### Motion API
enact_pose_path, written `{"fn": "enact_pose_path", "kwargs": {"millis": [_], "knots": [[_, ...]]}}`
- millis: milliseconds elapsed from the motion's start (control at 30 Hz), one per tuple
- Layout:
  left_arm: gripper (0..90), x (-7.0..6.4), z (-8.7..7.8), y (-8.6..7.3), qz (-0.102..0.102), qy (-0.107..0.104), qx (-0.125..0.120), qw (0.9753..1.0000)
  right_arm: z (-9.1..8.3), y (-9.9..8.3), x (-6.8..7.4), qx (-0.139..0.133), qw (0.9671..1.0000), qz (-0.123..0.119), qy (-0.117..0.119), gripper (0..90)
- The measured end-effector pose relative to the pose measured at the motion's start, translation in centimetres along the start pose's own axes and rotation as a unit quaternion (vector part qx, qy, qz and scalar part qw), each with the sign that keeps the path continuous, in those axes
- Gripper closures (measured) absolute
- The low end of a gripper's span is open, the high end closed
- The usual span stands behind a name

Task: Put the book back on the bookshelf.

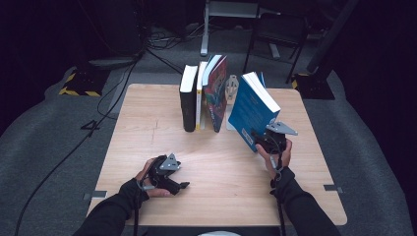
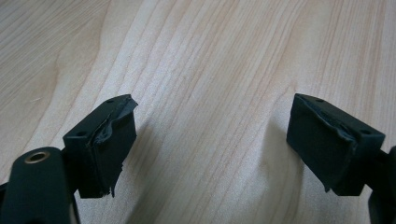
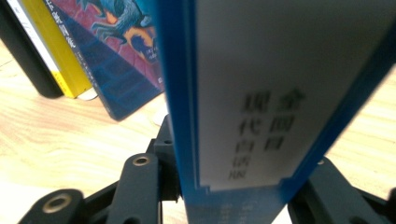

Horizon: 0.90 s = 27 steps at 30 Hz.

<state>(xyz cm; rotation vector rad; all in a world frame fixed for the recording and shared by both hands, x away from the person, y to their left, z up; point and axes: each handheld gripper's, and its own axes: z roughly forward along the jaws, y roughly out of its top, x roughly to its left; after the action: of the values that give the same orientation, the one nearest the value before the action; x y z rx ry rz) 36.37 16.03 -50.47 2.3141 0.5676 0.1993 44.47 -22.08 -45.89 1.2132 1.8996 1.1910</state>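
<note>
— Where do they stand with it, would you say?

— Partway, by my guess. Three books already stand in a row at the far middle of the desk (image 1: 147, 147): a black book (image 1: 187, 101), a yellow book (image 1: 200, 98) tight against it, and a picture book (image 1: 216, 93) leaning on those. The blue book (image 1: 251, 110) is off the desk, tilted, held at its lower end by the right hand-held gripper (image 1: 269, 140).

— Held firmly?

— In the right gripper view its jaws sit either side of the blue book (image 3: 243, 93), closed onto it. The left hand-held gripper (image 1: 167, 174) rests low near the front of the desk, jaws wide apart with nothing between them, just bare wood.

— So what's left?

— Standing the blue one up beside the row, I'd think. There's a pale bookend (image 1: 231, 88) just right of the picture book, so that gap is narrow.

— Room to move?

— Plenty. The right half of the desk is bare out to its edge, and the front is open too. The row sits close to the far edge.
</note>
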Motion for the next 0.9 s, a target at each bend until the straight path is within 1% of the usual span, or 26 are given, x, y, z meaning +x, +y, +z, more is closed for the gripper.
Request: {"fn": "enact_pose_path", "kwargs": {"millis": [167,333,367,533,600,733,800,900], "knots": [[15.7,0.0,0.0,0.0,0.001,-0.002,0.0,1.0,0.9,0.4,0.8,-0.01,0.9997,0.008,-0.023,60.1],[15.7,0.0,0.0,0.1,0.002,-0.002,0.0,1.0,1.8,0.8,1.4,-0.011,0.9991,0.02,-0.036,60.2],[15.7,0.0,0.0,0.1,0.002,-0.002,0.001,1.0,2.0,0.9,1.5,-0.011,0.999,0.018,-0.039,60.2],[15.7,0.0,0.0,0.1,0.002,-0.002,0.0,1.0,2.7,1.2,1.5,-0.015,0.9987,0.023,-0.043,60.2],[15.7,0.1,0.1,0.1,0.003,-0.003,0.001,1.0,3.0,1.4,1.6,-0.012,0.9985,0.026,-0.047,60.2],[15.7,0.1,0.1,0.1,0.004,-0.003,0.0,1.0,3.6,1.8,1.5,-0.009,0.9985,0.019,-0.05,60.1],[15.7,0.1,0.1,0.1,0.004,-0.004,0.0,1.0,4.0,1.8,1.5,-0.014,0.9983,0.017,-0.054,60.0],[15.7,0.1,0.1,0.1,0.005,-0.004,0.0,1.0,4.1,1.9,1.4,-0.013,0.9985,0.015,-0.051,59.7]]}}
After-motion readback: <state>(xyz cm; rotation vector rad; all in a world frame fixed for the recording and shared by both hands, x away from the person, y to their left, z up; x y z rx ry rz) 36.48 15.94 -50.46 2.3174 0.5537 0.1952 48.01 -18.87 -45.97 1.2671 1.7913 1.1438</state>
